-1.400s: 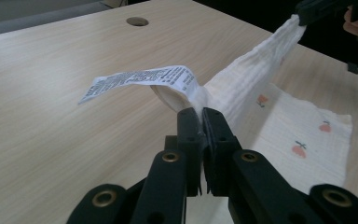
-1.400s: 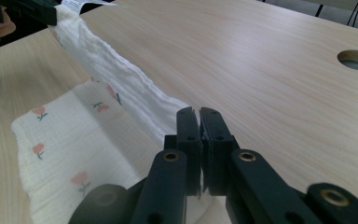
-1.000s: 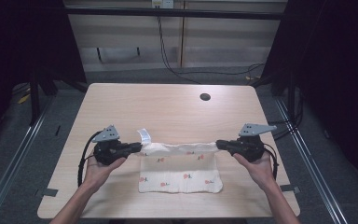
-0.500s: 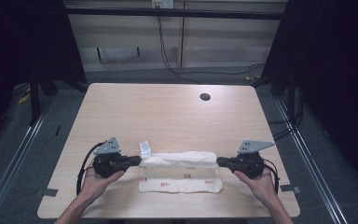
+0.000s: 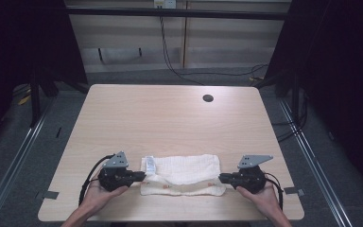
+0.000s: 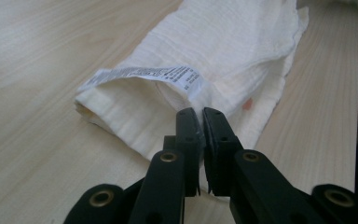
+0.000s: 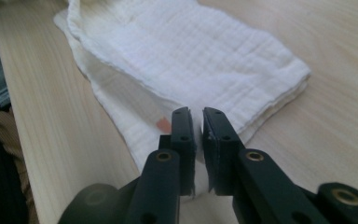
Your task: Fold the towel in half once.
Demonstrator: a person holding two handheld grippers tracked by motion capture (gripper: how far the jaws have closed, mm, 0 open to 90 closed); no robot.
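Note:
A white muslin cloth (image 5: 182, 173) with small red marks lies folded near the front edge of the wooden table (image 5: 170, 118). Its printed care label (image 6: 144, 74) sticks up at the left end. My left gripper (image 5: 141, 176) is shut on the cloth's left front corner (image 6: 200, 135), low over the table. At the other end my right gripper (image 5: 221, 178) is shut on the right front corner (image 7: 196, 135). The upper layer (image 7: 196, 51) is folded toward me over the lower one, whose front edge (image 5: 184, 190) shows.
A dark round hole (image 5: 208, 98) sits in the table's far right part. Black frame posts and floor cables (image 5: 179, 71) stand beyond the far edge. A person's hands (image 5: 99, 194) hold both grippers at the front edge.
Both grippers have pulled the cloth's far edge toward me and down, folding it over the near half. The cloth now lies lower and flatter on the table.

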